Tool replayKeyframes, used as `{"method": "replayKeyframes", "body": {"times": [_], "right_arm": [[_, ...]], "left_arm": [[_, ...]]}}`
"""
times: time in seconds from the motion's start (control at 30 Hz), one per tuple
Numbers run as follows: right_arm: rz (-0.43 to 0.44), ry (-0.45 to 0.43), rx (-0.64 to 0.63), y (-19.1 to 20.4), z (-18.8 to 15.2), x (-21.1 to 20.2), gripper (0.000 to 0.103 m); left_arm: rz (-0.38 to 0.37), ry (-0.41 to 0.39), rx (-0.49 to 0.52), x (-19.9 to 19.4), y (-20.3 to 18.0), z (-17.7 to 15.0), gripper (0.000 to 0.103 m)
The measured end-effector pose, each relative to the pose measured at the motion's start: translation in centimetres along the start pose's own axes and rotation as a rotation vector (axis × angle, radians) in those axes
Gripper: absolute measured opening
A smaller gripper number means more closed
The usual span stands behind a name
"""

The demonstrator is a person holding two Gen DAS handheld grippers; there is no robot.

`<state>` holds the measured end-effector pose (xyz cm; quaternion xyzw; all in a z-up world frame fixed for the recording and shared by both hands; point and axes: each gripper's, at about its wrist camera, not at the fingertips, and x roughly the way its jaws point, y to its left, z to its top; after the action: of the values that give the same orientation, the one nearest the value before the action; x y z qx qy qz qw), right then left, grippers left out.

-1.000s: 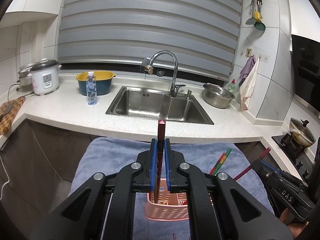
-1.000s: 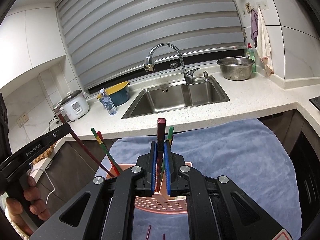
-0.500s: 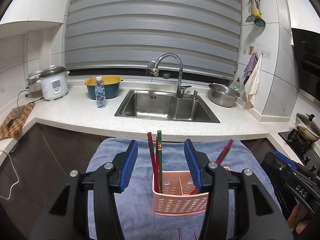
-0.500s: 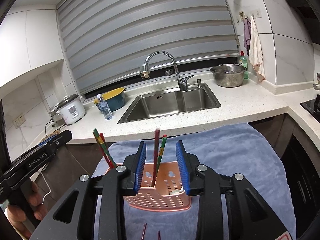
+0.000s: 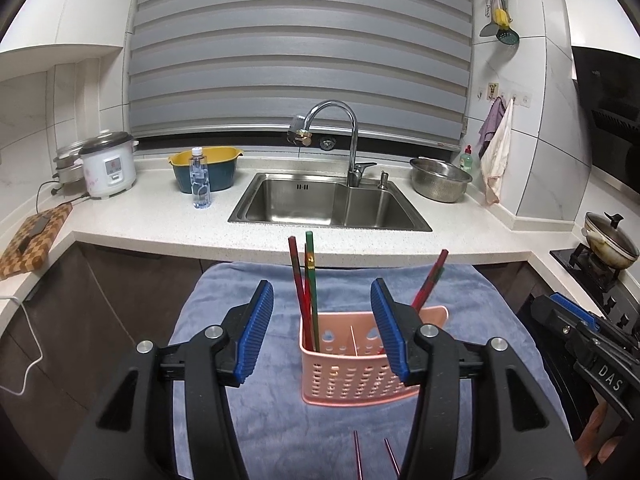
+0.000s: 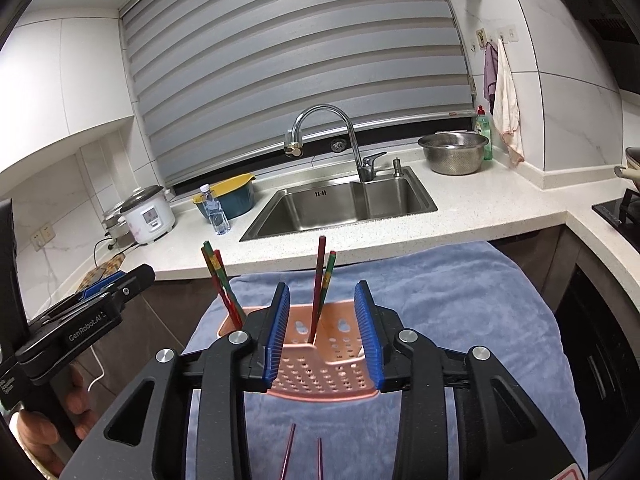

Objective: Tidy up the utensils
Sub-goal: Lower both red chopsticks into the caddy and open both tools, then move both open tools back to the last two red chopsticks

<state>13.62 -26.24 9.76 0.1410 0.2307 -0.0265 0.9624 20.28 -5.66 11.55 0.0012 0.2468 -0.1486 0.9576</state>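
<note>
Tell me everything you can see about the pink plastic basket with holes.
The pink plastic basket with holes stands upright on the blue towel. Its walls are perforated, and a thin divider splits it into compartments. Red and green chopsticks lean in its left compartment, and more lean in the right one. Both tools are open above it; neither touches it.

The basket (image 5: 360, 368) sits on the towel (image 5: 224, 320) before the sink (image 5: 328, 204); chopsticks (image 5: 308, 292) stand inside (2 more (image 5: 376, 456) lie nearer).
</note>
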Motion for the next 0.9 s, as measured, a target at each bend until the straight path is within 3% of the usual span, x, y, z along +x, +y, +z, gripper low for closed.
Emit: {"method": "replayKeyframes", "body": {"times": [0.17, 0.37, 0.9], "right_arm": [[0.001, 0.017, 0.006, -0.2, -1.1, -0.5, 0.034], [-0.005, 0.061, 0.013, -0.8, -3.6, -1.3, 0.034], [-0.092, 0.283, -0.053, -1.5, -16.4, -3.2, 0.034]], "left_arm": [[0.001, 0.012, 0.0, -0.6, -0.1, -1.1, 0.056], [-0.004, 0.053, -0.007, -1.1, 0.1, -3.4, 0.056], [0.004, 0.284, -0.009, -1.2, 0.7, -14.5, 0.06]]}}
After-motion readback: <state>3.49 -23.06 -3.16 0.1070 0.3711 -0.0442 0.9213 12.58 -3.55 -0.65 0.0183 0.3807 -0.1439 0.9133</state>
